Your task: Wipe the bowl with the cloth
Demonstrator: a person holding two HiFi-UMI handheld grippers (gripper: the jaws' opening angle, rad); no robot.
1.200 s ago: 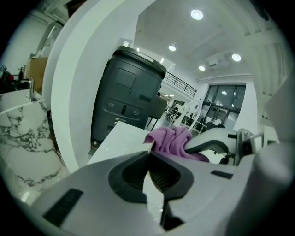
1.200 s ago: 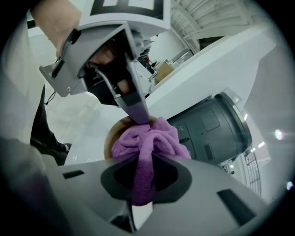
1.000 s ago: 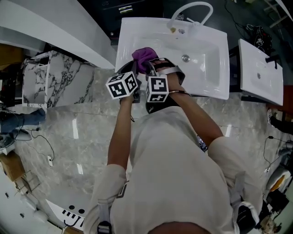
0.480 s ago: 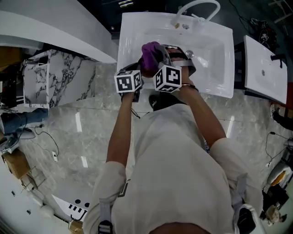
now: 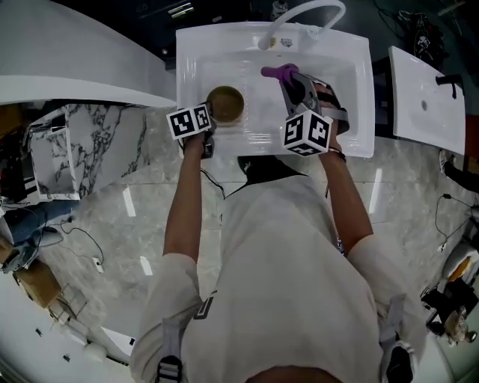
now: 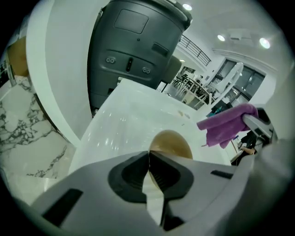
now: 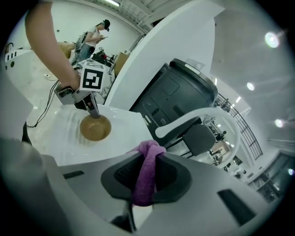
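A brown bowl [image 5: 224,105] sits low in the left part of the white sink [image 5: 337,52]. My left gripper [image 5: 208,120] is shut on its near rim; in the left gripper view the bowl [image 6: 171,143] shows just past the closed jaws of that gripper [image 6: 150,154]. My right gripper [image 5: 290,81] is over the sink's right half, shut on a purple cloth [image 5: 278,72]. In the right gripper view the cloth [image 7: 148,173] hangs bunched between the jaws of that gripper [image 7: 146,161], and the bowl [image 7: 95,128] lies apart to the left.
A curved white faucet [image 5: 303,15] stands at the sink's back edge. A second white basin [image 5: 423,105] is off to the right. A dark grey bin-like unit [image 6: 138,50] stands behind the sink. Marble floor lies below.
The two grippers have drawn apart. The left one went down and left with the bowl into the sink; the right one carried the cloth off the bowl to the right.
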